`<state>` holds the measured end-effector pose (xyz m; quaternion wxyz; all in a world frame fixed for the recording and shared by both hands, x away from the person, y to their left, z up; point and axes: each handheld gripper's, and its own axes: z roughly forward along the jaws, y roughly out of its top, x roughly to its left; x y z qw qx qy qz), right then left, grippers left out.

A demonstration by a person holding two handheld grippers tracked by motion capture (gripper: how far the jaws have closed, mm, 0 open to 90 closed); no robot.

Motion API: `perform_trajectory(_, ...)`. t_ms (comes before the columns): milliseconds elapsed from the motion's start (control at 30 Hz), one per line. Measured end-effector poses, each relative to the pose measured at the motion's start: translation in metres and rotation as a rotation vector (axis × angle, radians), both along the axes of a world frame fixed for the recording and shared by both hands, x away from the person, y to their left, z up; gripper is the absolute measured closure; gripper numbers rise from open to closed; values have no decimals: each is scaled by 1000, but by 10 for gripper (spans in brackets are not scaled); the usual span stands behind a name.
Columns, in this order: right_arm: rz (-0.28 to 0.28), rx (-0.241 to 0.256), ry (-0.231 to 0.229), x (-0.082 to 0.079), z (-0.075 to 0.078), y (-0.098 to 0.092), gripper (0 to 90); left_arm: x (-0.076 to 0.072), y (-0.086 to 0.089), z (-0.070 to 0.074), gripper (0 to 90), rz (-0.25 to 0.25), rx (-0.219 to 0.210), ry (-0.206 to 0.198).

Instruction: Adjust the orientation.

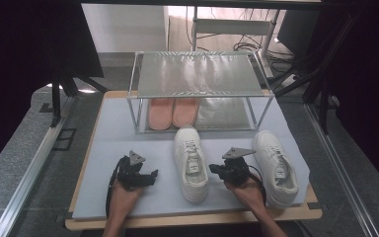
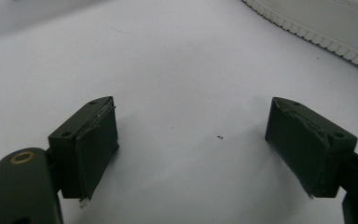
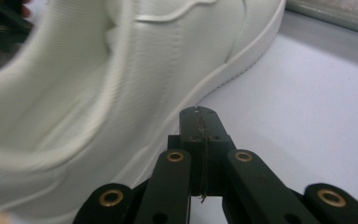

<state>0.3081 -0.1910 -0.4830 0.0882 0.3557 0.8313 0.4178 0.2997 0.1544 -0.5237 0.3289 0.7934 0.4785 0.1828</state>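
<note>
The left gripper is spread wide over the mat, and the right gripper is pressed together, holding nothing. To lift the middle white sneaker well, I think the right one should open first and then pinch the heel collar firmly.

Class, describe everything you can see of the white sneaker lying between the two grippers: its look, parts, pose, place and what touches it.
The white lace-up sneaker looks like smooth leather or a leather-like material, with stitched panels, white laces, a tongue label and a ribbed rubber sole edge. It stands upright on its sole on the pale grey table mat, toe pointing away from the person towards the metal shoe rack. The shut right gripper is close beside its sole; contact cannot be judged. The open left gripper is apart from it.
</note>
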Motion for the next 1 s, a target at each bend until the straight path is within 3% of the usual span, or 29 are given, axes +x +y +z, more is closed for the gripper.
perform_trajectory(200,46,47,-6,-18,17,-1,900,0,0,0,169,0,1,0)
perform_trajectory(400,89,62,-21,-25,30,9,900,0,0,0,169,0,1,0)
perform_trajectory(667,138,45,5,-21,21,28,900,0,0,0,169,0,1,0)
perform_trajectory(1000,129,-9,-17,-17,23,20,900,0,0,0,169,0,0,0)
